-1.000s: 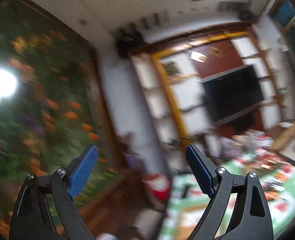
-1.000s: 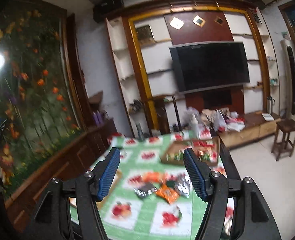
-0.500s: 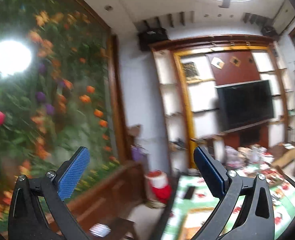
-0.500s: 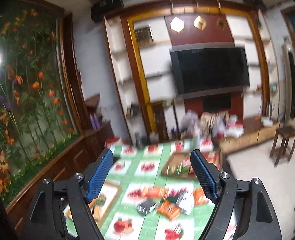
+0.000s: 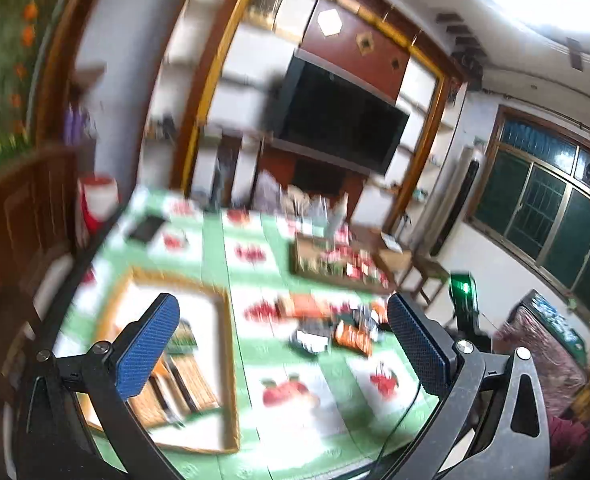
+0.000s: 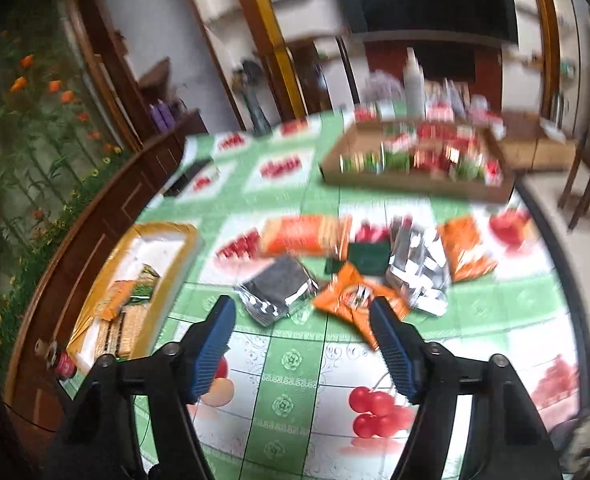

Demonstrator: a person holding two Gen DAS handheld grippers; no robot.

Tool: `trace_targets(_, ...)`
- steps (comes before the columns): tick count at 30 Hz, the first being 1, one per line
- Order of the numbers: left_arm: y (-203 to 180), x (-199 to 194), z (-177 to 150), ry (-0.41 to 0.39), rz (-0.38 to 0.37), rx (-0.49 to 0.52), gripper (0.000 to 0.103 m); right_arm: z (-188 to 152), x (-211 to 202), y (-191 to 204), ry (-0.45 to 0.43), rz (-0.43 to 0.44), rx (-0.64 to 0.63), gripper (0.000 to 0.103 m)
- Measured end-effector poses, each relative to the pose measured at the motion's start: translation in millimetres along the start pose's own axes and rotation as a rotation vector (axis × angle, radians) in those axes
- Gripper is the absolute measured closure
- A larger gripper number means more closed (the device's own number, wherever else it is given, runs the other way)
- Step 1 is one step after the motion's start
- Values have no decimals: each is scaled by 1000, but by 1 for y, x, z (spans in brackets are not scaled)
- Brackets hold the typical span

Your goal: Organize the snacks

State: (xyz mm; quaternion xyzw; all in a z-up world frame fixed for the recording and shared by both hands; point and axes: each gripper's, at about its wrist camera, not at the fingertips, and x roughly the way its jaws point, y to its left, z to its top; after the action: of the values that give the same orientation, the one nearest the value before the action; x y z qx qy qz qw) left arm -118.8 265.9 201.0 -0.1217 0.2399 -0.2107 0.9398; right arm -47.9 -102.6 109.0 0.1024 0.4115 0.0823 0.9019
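The right gripper (image 6: 301, 336) hangs wide apart and empty at lower centre, aimed at the loose snack packets (image 6: 359, 260) mid-frame, likely choosing one. The nearest orange packet (image 6: 355, 300) runs diagonally toward lower right. The left gripper (image 5: 283, 344), equally wide, empty, faces the tray (image 5: 231, 360) at lower left.

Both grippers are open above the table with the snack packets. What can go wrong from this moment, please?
1. The loose packets overlap: the orange packet lies against the silver-black packet, so the open right gripper may pinch two or push one aside.
2. Both views are blurred, so aim could be imprecise.
3. The small bottle stands at the table edge beside the white tray; the left gripper, above that tray, might knock it off.
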Motion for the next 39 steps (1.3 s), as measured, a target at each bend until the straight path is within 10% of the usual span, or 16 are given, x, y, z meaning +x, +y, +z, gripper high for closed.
trace_targets(5,23,49,-28,148,-2,-94,0,5,18,-20,21,-50,80,44)
trace_targets(11,4,61,-51,182,89,-32,0,-6,-17,-51,-211,-172,110,39)
trace_targets(20,-45,159,-53,322,89,-81,0,24,85,-53,82,180,-65,40)
trace_targets(33,-80,284,-68,499,141,181,0,2,122,-36,140,35,-252,35)
trace_targets(36,-79,292,-76,534,130,231,0,-5,120,-26,126,-53,-325,72)
trace_targets(39,-80,296,-82,553,99,279,0,-8,115,-26,129,-43,-306,77)
